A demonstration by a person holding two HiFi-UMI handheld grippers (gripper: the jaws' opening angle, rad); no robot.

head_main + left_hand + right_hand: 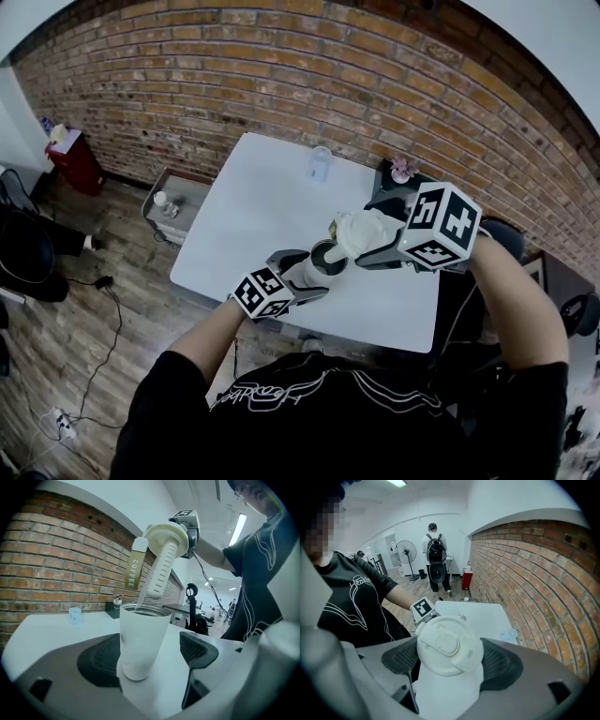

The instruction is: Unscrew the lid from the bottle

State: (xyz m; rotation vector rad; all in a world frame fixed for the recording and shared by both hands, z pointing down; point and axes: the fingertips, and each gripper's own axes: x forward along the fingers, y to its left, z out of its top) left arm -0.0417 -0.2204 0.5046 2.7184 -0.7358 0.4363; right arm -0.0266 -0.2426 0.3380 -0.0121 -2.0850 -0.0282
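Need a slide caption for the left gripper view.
Open white bottle between parted jaws; right gripper holds the removed lid, strainer tube attached, tilted above its mouth.

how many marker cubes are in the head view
2. One cube sits on the left gripper by the bottle; the other on the right gripper holding the lid. None seems hidden.

White bottle (140, 641) stands upright, open; its cream lid (166, 538) hangs tilted above.
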